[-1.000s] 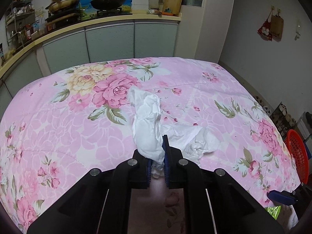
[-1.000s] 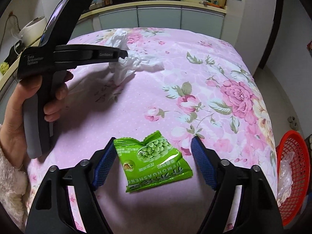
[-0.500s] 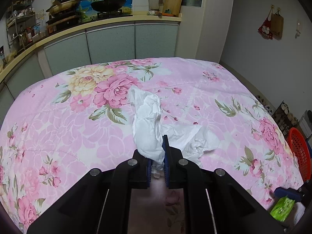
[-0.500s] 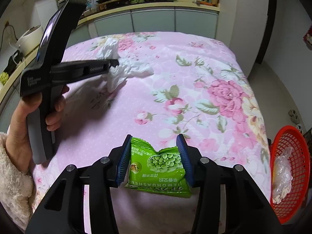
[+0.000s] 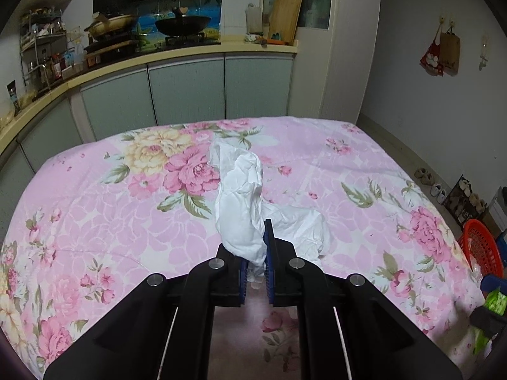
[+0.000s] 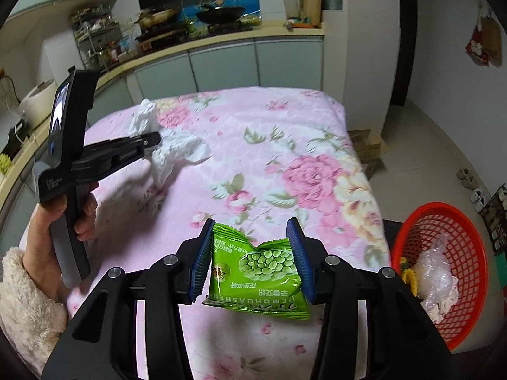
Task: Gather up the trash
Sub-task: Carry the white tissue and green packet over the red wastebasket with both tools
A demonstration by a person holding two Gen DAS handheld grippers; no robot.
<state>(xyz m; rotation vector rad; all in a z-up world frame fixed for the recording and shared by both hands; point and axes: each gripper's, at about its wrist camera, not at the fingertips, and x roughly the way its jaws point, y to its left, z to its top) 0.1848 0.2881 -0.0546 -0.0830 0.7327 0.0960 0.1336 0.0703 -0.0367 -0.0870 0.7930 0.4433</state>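
Note:
My left gripper [image 5: 256,255] is shut on a crumpled white tissue [image 5: 240,199] and holds it above the pink floral tablecloth [image 5: 95,221]. The tissue also shows in the right wrist view [image 6: 177,148], hanging from the left gripper [image 6: 155,139]. My right gripper [image 6: 252,253] is shut on a green pea snack packet [image 6: 259,272] and holds it lifted above the table's near edge. The red trash basket [image 6: 443,221] stands on the floor to the right, with a clear plastic wrap [image 6: 434,272] in it.
The table is covered by the floral cloth [image 6: 301,158]. A kitchen counter [image 5: 158,53] with pans runs behind it. Shoes [image 5: 431,180] lie on the floor at the right. The basket also shows at the right edge of the left wrist view [image 5: 481,247].
My right gripper closed on the green packet and lifted it off the cloth, moving toward the table's right edge. The left gripper rose a little with the tissue.

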